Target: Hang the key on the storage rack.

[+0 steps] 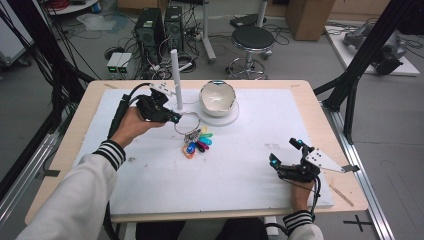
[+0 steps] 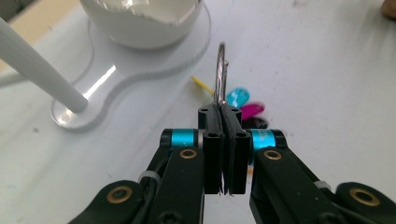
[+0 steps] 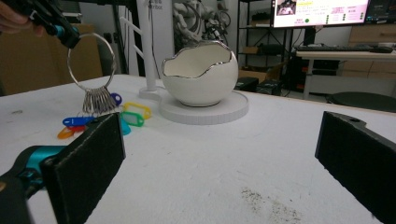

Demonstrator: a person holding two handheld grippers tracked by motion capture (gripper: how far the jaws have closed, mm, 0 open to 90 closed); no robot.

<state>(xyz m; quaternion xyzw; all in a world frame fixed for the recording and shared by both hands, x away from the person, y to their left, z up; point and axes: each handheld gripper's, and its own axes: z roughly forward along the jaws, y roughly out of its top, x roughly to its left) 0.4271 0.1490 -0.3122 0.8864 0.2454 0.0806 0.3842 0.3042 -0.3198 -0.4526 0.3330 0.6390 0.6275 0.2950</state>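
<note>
A large metal key ring (image 1: pixel 187 123) carries several coloured key tags (image 1: pixel 198 143) that trail on the white board. My left gripper (image 1: pixel 173 118) is shut on the ring's rim and holds the ring (image 2: pixel 221 74) upright, with tags (image 2: pixel 243 103) showing beyond the jaws. Seen from the right gripper view, the ring (image 3: pixel 91 65) hangs from the left gripper (image 3: pixel 65 33) and the tags (image 3: pixel 103 120) rest on the board. My right gripper (image 1: pixel 285 153) stands open near the board's front right, with nothing between its pads (image 3: pixel 89 161).
A white egg-shaped bowl (image 1: pixel 217 97) sits on a white base plate (image 1: pixel 231 116) with an upright white post (image 1: pixel 176 77) just behind the left gripper. The white board (image 1: pixel 240 165) covers the wooden table. Stool, computers and cables stand on the floor beyond.
</note>
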